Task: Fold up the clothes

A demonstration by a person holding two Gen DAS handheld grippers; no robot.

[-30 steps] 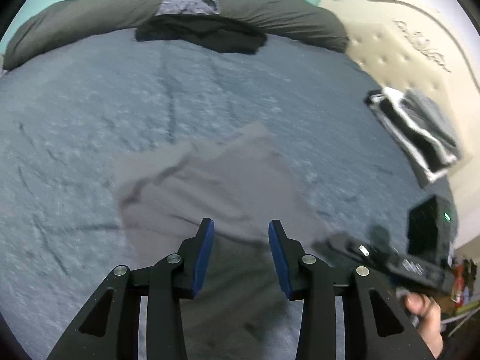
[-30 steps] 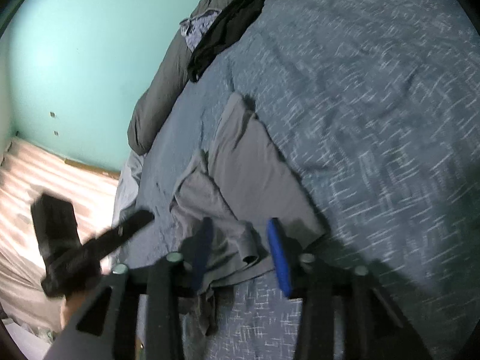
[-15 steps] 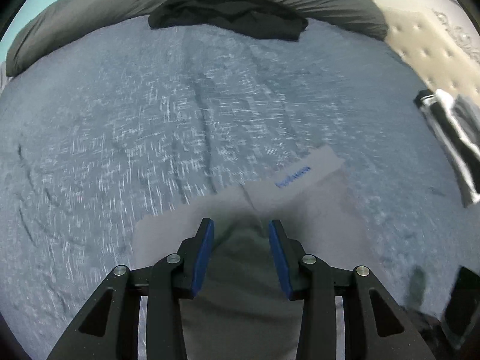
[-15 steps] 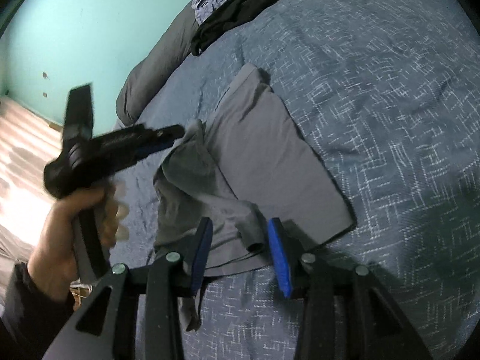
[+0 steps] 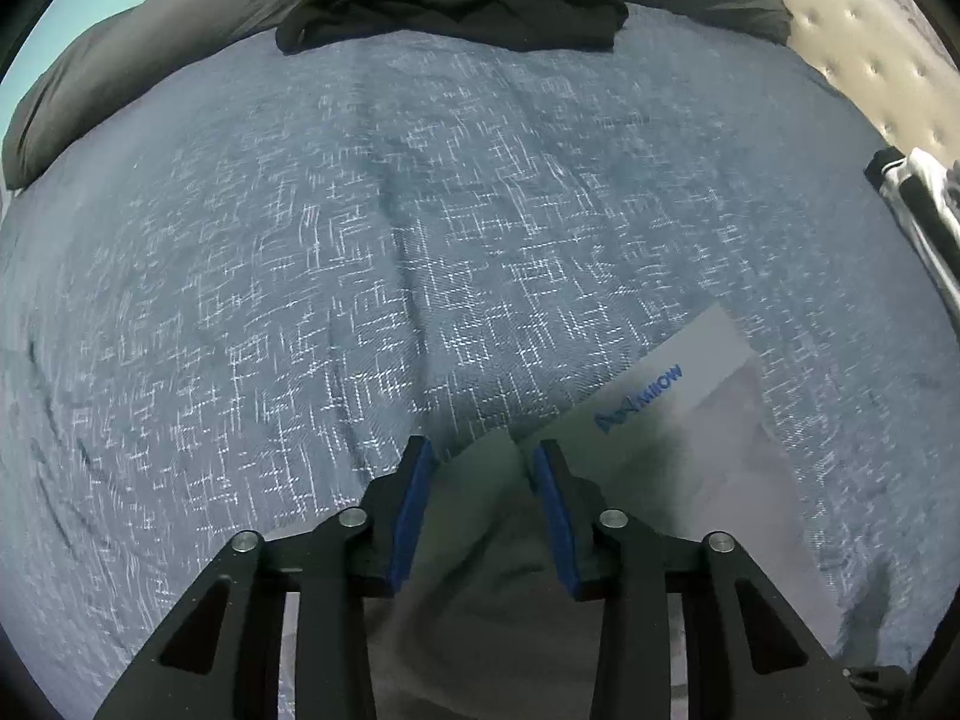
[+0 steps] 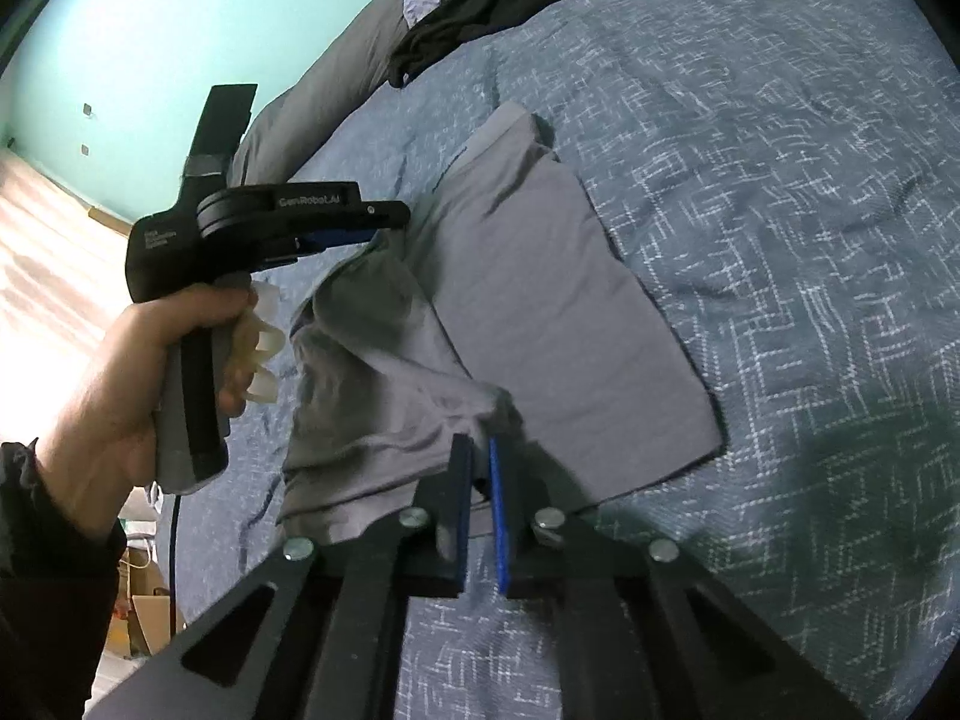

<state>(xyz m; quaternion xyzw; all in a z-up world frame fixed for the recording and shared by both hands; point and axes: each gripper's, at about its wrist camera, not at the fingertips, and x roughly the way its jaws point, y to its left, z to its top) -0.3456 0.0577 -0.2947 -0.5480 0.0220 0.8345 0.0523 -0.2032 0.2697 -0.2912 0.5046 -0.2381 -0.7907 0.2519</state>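
Two grippers work one garment, soft grey knit boxer briefs [image 6: 528, 276] lying part-folded on the near left of the blue cross-hatched bedspread [image 6: 780, 192]. The right gripper [image 6: 477, 450] has just closed and pinches a puckered bunch of the near hem between its blue pads. The left gripper [image 5: 483, 462] has just narrowed, but its jaws stand apart over the light waistband with blue lettering [image 5: 660, 384], nothing pressed between them yet.

The risks, as I judge them: the right pinch looks shallow and bunched, so thin stretchy fabric could slip out on a lift, or only one layer could rise and leave the fold crooked. If the left closes off the waistband's edge it may catch bedspread. The loose ridge [image 6: 372, 324] at the left could drag and undo the flat right panel.

Far off, a black garment [image 5: 456, 12] lies crumpled against a long grey bolster [image 5: 120, 72].
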